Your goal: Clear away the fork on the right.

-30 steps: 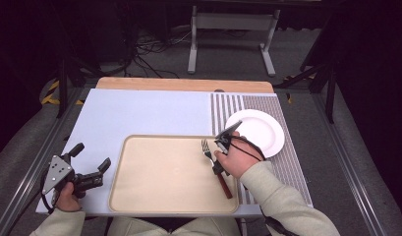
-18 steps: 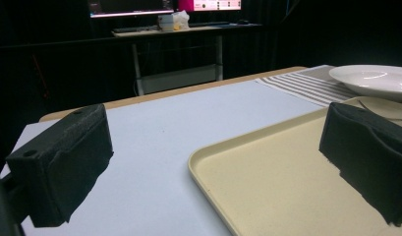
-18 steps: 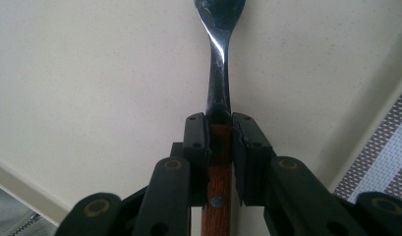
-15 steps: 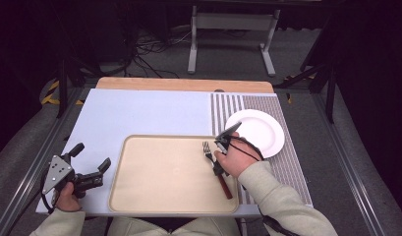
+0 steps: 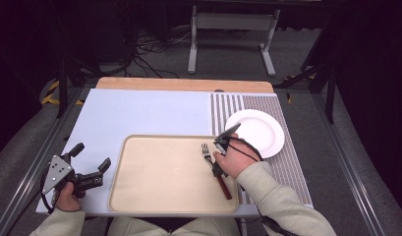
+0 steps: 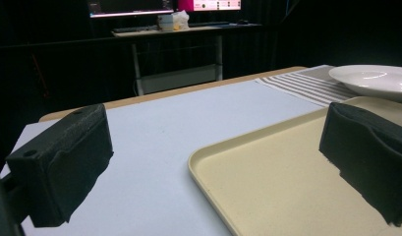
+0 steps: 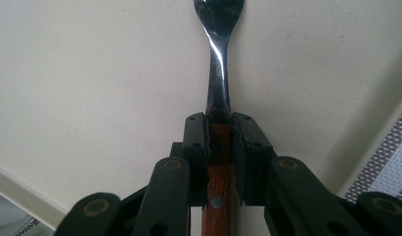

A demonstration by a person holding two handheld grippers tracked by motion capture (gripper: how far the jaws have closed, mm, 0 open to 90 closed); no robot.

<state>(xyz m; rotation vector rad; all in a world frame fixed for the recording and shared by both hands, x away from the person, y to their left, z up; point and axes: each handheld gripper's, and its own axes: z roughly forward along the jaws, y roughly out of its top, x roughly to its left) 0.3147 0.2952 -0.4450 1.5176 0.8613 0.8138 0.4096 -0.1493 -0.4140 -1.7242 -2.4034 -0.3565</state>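
A dark room with cables on the floor is surrounding the table [image 5: 154, 110], whose pale blue top is carrying a striped mat [image 5: 282, 167] at the right. A beige tray [image 5: 159, 177] is lying at the near edge, and a white plate [image 5: 260, 130] is sitting on the mat just beyond the tray's far right corner. The left gripper [image 5: 93, 164] is resting on the table just left of the tray, its jaws standing wide apart with nothing between them. The right gripper [image 7: 219, 142] is pinching the wooden handle of a fork [image 5: 206, 152], which is lying on the tray's right part, tines pointing away from the person.
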